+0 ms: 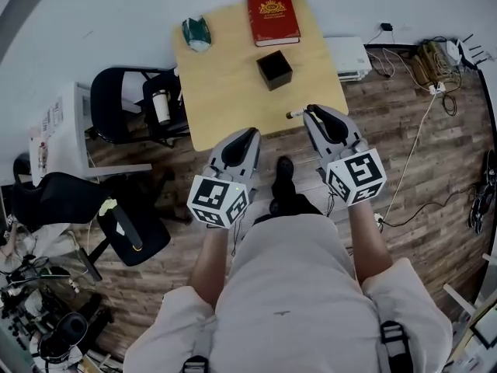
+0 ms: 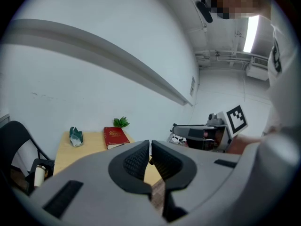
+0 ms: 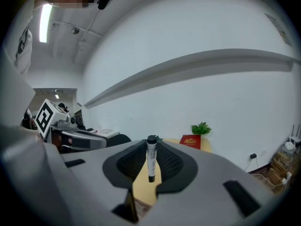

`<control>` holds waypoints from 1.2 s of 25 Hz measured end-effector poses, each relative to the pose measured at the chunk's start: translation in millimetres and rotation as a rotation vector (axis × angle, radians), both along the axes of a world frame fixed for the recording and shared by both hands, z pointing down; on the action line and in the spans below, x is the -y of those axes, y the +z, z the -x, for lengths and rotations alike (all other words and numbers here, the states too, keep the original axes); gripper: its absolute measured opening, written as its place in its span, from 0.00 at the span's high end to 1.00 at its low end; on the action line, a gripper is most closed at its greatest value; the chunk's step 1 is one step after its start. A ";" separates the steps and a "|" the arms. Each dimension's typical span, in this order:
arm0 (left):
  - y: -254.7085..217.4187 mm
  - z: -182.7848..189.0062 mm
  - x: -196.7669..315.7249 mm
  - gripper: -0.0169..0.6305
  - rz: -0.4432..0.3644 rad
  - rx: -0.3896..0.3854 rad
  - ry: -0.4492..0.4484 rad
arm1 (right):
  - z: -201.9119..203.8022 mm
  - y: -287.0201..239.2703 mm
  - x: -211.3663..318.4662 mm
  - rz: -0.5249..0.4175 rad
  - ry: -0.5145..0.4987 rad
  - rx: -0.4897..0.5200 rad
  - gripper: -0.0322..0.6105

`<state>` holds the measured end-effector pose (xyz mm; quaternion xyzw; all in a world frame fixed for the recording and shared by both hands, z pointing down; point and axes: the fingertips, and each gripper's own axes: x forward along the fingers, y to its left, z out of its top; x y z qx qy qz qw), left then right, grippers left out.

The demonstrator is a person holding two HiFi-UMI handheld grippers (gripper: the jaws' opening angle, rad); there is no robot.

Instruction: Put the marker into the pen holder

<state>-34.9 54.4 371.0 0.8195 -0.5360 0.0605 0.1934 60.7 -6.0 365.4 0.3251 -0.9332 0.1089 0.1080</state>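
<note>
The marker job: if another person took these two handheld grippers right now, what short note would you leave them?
Right gripper: shut on the marker, which sits crosswise between the pads, with one end sticking out to the left.
Left gripper: jaws together with nothing in them, beside the right one at the near edge of the table.
Pen holder: a black open box, upright near the table's middle, ahead of both grippers, nothing touching it.
Done: the marker is in the grip.
Left: carry it over the pen holder and let go. It probably needs tipping end-down first.
</note>
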 end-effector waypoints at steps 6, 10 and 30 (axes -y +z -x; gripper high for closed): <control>2.6 5.7 33.1 0.95 0.001 0.005 -0.006 | 14.8 4.3 39.1 0.002 -0.024 0.007 0.85; 3.4 10.3 47.5 0.95 -0.006 0.012 -0.018 | 21.2 6.8 57.9 -0.006 -0.039 0.011 0.84; -6.2 30.7 84.4 0.95 -0.017 0.016 -0.060 | 48.9 12.4 105.3 0.006 -0.079 0.003 0.85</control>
